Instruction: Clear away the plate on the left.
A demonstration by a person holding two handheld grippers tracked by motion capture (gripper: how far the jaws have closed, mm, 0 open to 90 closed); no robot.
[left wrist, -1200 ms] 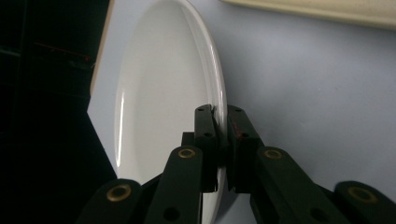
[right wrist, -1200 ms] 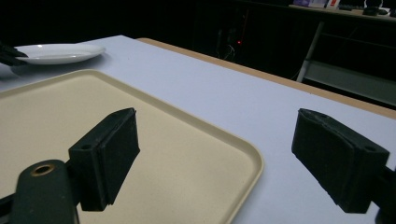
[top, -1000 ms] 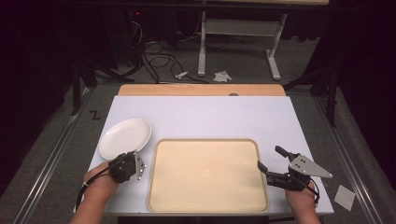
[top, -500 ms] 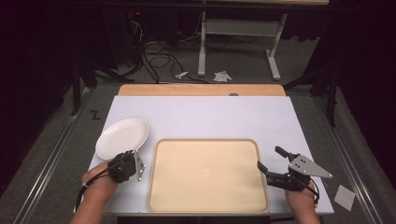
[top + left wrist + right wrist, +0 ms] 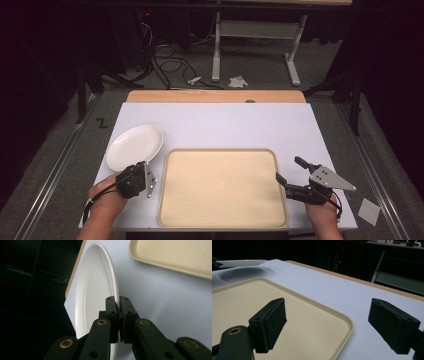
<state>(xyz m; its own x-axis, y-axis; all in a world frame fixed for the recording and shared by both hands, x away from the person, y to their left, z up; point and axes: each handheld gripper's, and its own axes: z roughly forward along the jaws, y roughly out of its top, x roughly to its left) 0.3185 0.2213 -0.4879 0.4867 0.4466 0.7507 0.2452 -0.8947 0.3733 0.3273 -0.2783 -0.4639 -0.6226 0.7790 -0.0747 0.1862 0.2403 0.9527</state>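
I have the left gripper [image 5: 117, 302] pinched onto the near rim of the round white ceramic plate [image 5: 134, 146], which sits at the left side of the pale grey table top [image 5: 225, 125], just beside the empty beige plastic tray [image 5: 222, 187]. In the left gripper view the jaws stand nearly together with the plate's thin edge between them, so I count that as a firm hold on the plate. From the shadow under it in the right gripper view, I judge the plate is raised or tipped off the surface, though the angle is poor and I can't be sure how far.

The right gripper [image 5: 295, 177] waits at the tray's right edge with its jaws spread wide, holding nothing; one jaw hangs over the tray rim and the other over the table.

I read the step in hand as carrying the plate toward the tray. The next move calls for keeping the rim pinched, clearing the tray's raised lip and setting the plate flat inside, perhaps with the right gripper steadying the tray.
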